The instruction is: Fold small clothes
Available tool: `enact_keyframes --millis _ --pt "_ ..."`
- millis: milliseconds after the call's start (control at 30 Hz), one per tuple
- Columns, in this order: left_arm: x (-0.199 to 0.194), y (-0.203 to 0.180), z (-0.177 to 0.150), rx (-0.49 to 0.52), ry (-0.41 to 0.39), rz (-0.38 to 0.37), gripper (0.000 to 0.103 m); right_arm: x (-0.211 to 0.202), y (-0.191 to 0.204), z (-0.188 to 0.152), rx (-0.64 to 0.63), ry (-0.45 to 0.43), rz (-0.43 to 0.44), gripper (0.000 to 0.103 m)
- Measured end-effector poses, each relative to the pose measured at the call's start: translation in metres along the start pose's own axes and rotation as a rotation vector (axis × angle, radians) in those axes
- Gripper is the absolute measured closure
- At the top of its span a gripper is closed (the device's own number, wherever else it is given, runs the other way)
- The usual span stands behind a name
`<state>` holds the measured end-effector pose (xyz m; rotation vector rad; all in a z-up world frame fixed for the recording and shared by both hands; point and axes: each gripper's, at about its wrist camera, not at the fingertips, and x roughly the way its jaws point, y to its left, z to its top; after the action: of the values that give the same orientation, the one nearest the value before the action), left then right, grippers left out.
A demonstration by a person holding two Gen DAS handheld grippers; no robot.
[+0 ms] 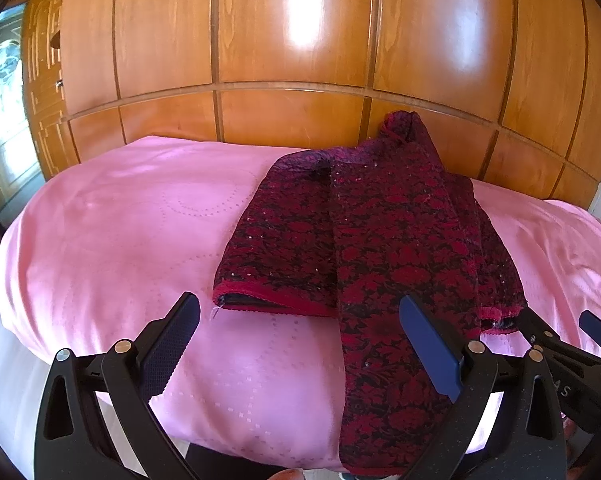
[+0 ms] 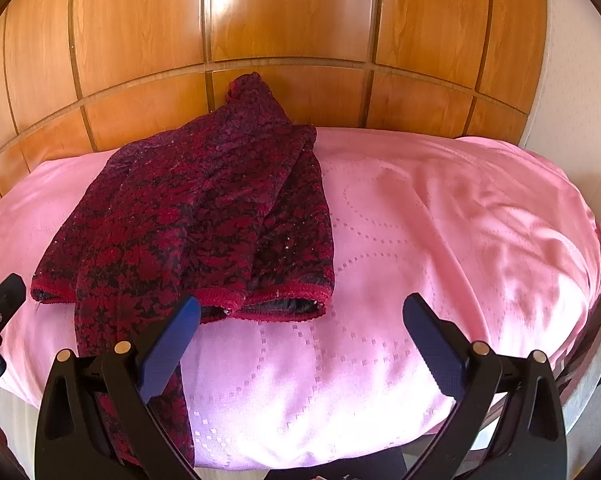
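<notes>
A dark red and black flowered knit sweater (image 1: 380, 220) lies partly folded on the pink cloth-covered table (image 1: 120, 220). One sleeve hangs over the near table edge (image 1: 380, 400). My left gripper (image 1: 300, 320) is open and empty, just in front of the sweater's red hem. In the right wrist view the sweater (image 2: 204, 208) lies left of centre, and its sleeve (image 2: 112, 320) runs down under my left finger. My right gripper (image 2: 300, 320) is open and empty, near the hem's right corner. The right gripper also shows in the left wrist view (image 1: 560, 332).
A glossy wooden wardrobe (image 1: 300, 40) stands right behind the table, and the sweater's collar leans on it. The pink cloth (image 2: 460, 220) is wrinkled on the right side. A window and a doorway (image 1: 0, 100) are at the far left.
</notes>
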<state>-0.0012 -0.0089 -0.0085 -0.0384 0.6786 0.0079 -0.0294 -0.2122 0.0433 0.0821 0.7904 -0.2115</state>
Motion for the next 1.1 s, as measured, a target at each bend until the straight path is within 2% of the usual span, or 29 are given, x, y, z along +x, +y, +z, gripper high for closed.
enact_keyframes --millis 167,267,367,733,1100 --pt "0.0 -0.003 0.0 0.016 0.001 0.002 0.004 -0.011 -0.009 -0.01 0.014 -0.003 0.053 0.002" --pt "0.0 -0.004 0.0 0.023 -0.001 0.001 0.004 -0.015 -0.022 -0.014 0.072 0.0 0.062 0.002" --pt "0.0 -0.005 0.001 0.032 -0.001 0.009 0.004 -0.014 -0.034 -0.016 0.13 0.01 0.105 0.002" --pt "-0.003 -0.013 0.001 0.078 -0.016 0.019 0.004 0.001 -0.044 -0.012 0.167 0.063 0.092 0.002" --pt "-0.001 -0.021 0.001 0.111 -0.006 -0.002 0.004 0.002 -0.044 -0.014 0.167 0.069 0.089 0.002"
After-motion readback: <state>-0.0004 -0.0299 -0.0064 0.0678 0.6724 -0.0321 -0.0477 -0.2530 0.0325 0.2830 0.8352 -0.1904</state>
